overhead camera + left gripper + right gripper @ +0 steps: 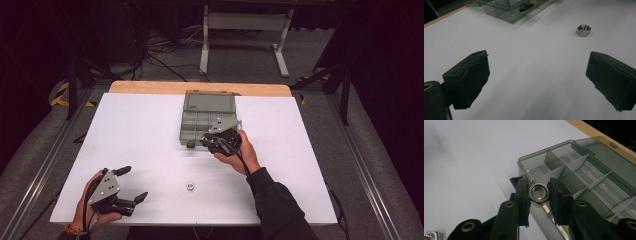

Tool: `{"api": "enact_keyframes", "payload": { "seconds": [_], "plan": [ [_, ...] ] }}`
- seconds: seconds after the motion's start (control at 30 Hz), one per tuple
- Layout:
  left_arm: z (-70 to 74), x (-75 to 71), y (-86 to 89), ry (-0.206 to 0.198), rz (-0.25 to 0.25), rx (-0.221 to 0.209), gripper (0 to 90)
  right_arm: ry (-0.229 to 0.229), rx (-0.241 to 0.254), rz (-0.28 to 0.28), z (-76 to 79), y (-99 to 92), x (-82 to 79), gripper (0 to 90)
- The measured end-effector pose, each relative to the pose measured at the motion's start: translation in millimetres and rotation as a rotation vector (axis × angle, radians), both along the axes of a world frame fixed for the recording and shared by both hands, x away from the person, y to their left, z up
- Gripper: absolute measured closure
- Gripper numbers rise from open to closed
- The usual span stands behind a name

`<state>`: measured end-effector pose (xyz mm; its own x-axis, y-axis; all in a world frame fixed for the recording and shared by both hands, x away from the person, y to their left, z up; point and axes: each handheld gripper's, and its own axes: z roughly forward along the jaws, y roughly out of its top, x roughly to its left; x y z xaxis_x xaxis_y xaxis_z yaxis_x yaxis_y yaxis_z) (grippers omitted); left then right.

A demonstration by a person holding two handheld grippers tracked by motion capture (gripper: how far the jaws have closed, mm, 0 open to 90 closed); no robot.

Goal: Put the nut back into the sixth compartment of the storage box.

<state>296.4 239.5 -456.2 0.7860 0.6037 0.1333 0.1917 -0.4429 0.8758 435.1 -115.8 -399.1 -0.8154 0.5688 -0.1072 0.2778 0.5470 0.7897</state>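
My right gripper (538, 192) is shut on a steel hex nut (539, 192), held just above the near left corner of a clear grey compartment box (579, 167). From above, that gripper (210, 140) hovers at the front edge of the box (207, 107), whose lid lies open toward the back. A second hex nut (189, 186) lies loose on the white table near the front; it also shows ahead of my left gripper as a shiny nut (583, 30). My left gripper (537, 80) rests at the front left corner (131, 184), open, with nothing between its fingers.
A white sheet (140, 140) covers the table, with a wooden edge (200, 88) at the back. A black latch (526, 7) sticks out of the box's front wall. Beyond the table stand a white frame (245, 30) and floor cables.
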Motion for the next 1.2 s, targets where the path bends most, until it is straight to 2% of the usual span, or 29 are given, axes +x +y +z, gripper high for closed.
{"api": "enact_keyframes", "payload": {
  "seconds": [0.07, 0.1, 0.2, 0.5, 0.67, 1.2],
  "plan": [
    [-0.3, 0.5, 0.4, 0.001, -0.001, 0.004, 5.6, 0.016, 0.025, -0.007, 1.1, 0.2, 5.0, 70.7],
    [-0.3, 0.5, 0.5, 0.001, -0.003, 0.001, 5.6, 0.005, 0.008, -0.019, 2.4, 2.1, 7.3, 70.7],
    [-0.1, 0.1, 0.4, -0.003, -0.001, -0.003, 5.6, 0.009, 0.001, -0.032, 3.6, 5.6, 13.3, 70.7],
    [0.1, 0.2, 0.9, -0.005, -0.005, -0.003, 5.6, 0.030, -0.002, -0.056, 4.1, 14.6, 29.1, 70.7],
    [0.4, 0.0, 1.6, 0.000, -0.005, -0.005, 5.6, 0.044, 0.000, -0.075, -0.1, 18.0, 35.4, 70.6],
    [0.4, -0.9, 2.3, 0.000, -0.017, -0.016, 5.3, 0.061, -0.040, -0.108, -9.5, 28.3, 48.1, 70.5]
  ]
}}
